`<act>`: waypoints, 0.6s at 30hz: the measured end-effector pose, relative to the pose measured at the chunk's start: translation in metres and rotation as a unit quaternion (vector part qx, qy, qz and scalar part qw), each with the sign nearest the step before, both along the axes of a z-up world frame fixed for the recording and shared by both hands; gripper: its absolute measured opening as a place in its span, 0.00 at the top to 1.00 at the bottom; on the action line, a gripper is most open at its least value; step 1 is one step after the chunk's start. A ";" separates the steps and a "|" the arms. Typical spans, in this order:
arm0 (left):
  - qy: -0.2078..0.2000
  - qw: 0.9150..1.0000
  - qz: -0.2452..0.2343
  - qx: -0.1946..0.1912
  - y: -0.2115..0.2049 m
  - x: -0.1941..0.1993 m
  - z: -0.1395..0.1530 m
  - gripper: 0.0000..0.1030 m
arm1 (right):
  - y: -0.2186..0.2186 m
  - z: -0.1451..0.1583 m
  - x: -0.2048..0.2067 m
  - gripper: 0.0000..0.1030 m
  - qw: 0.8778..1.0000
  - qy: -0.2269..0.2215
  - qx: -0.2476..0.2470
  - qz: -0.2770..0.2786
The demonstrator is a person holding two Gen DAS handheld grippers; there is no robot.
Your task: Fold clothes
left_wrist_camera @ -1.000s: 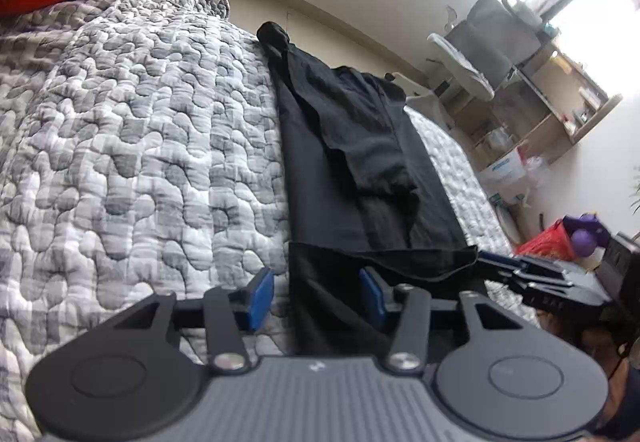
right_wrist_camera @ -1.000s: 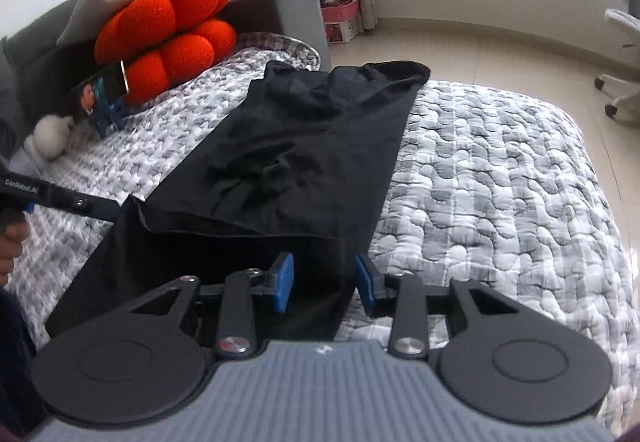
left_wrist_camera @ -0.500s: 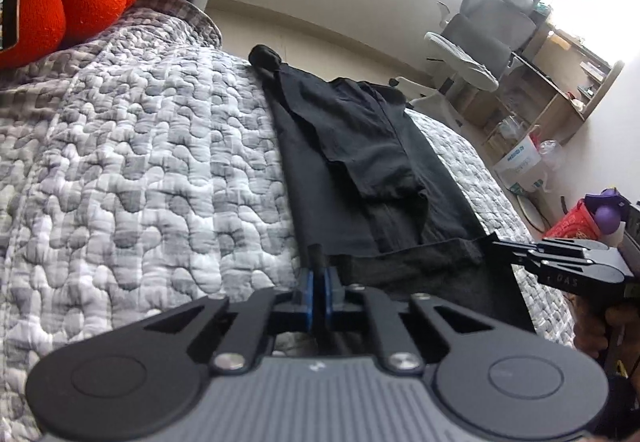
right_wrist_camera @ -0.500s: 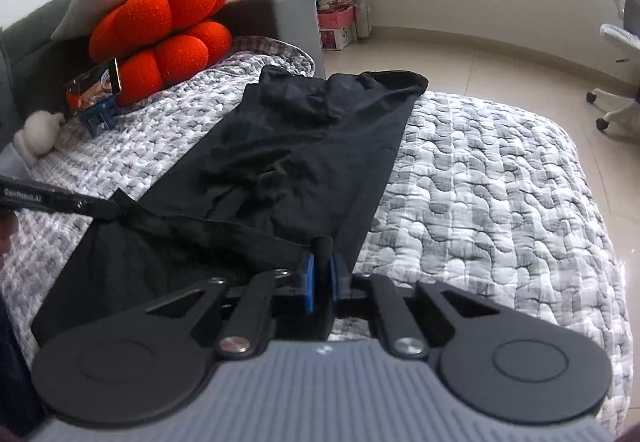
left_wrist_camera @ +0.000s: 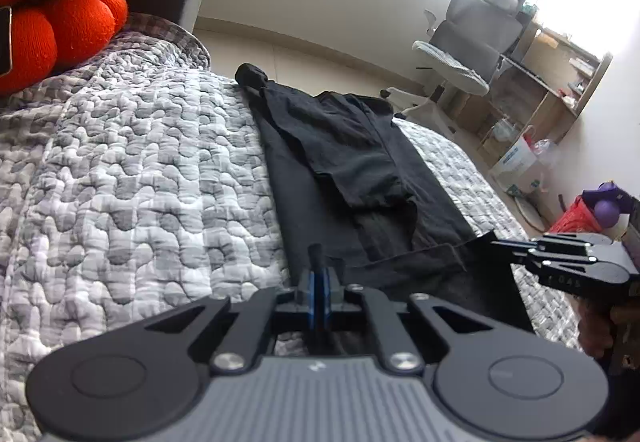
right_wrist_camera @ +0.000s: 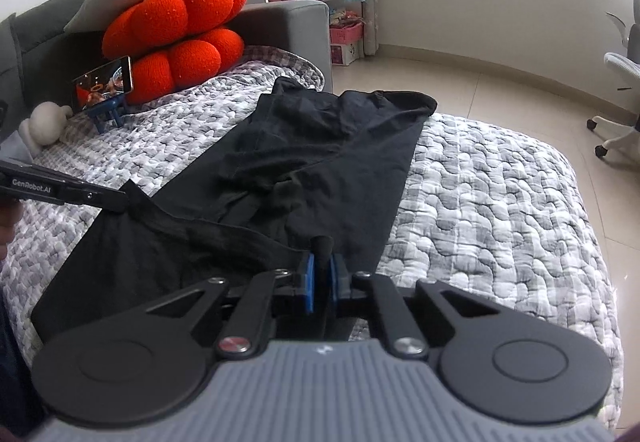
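Left gripper (left_wrist_camera: 319, 284) now clamping near-left corner of the black garment (left_wrist_camera: 352, 169); jaws were apart w/ fabric between them a sec ago, closed right down since. Right gripper (right_wrist_camera: 321, 278) doing same at near-right corner, blue pads pinching a nub of cloth, also just closed from apart. Garment is lying lengthwise on the grey quilted bed (right_wrist_camera: 500, 201), already narrowed into a long strip, near hem lifting slightly btwn the two grips. Judging: both corners secured, so grasp step is done; next prob. carrying the hem twd the far end to halve it. Risk: thin pinch slipping.
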State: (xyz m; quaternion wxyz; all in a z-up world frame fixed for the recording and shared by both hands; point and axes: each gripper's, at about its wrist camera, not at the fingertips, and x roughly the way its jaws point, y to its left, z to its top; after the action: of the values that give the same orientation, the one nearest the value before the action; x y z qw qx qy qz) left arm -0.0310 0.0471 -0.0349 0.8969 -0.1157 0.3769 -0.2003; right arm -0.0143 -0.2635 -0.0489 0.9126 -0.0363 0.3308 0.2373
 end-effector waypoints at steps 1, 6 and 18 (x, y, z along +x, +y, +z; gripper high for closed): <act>0.000 1.000 0.000 -0.004 0.000 0.000 -0.001 0.96 | 0.000 0.000 0.000 0.91 1.000 0.001 0.001 0.000; 0.021 0.999 0.000 -0.025 0.003 0.006 -0.009 0.96 | 0.000 -0.002 0.000 0.91 1.000 0.005 0.006 -0.001; 0.035 0.998 0.002 -0.048 0.009 0.009 -0.011 0.96 | -0.007 -0.004 0.006 0.83 0.999 0.030 0.033 0.010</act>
State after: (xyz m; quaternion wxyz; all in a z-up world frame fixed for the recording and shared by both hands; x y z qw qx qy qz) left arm -0.0219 0.0559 -0.0463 0.8769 -0.1663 0.3980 -0.2119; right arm -0.0085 -0.2700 -0.0534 0.9006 -0.0023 0.3500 0.2577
